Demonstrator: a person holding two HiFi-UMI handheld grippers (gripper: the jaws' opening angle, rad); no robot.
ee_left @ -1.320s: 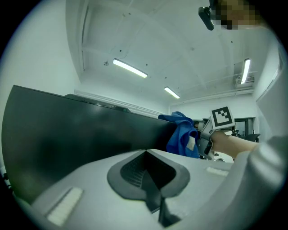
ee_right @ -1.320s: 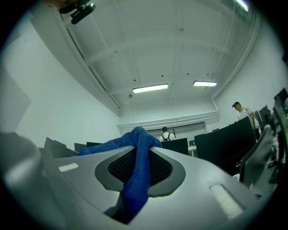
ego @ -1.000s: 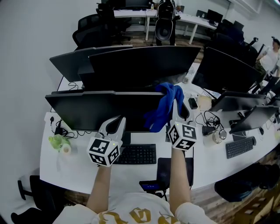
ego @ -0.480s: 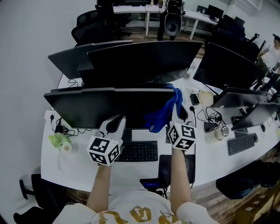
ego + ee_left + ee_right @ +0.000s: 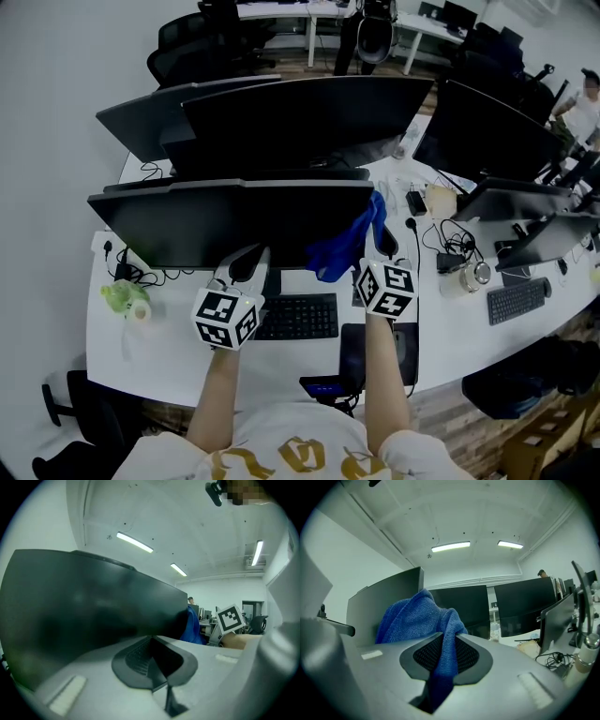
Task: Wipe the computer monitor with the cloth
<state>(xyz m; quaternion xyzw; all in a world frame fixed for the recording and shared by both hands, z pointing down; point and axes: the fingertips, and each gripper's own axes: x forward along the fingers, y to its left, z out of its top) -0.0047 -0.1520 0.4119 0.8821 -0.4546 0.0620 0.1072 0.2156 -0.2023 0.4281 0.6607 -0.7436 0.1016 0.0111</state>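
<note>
Computer monitor [image 5: 216, 225]: the nearest of the dark screens, wide and unlit, standing on the near part of a white curved desk [image 5: 122, 352]. One blue cloth [image 5: 339, 246] hangs bunched at its right end, from the top edge down past the lower corner. The right gripper [image 5: 382, 242] has its jaws pinched on that cloth; in the right gripper view a fold runs down between them. The left gripper [image 5: 246, 267] sits just below the screen's lower edge, its jaws pressed together with nothing between them.

That makes two grippers and one cloth. Five more monitors [image 5: 309, 122] stand farther back and to the right on the same desk. Two keyboards lie on it: the near keyboard [image 5: 295, 317] under the screen, and the far-right keyboard [image 5: 514, 302]. Cables [image 5: 450, 253] trail across the desk at right. Black office chairs [image 5: 187, 47] stand beyond the desk on a wood floor [image 5: 300, 80]. The walls are white, and two strip lights [image 5: 451, 546] show on the ceiling.
</note>
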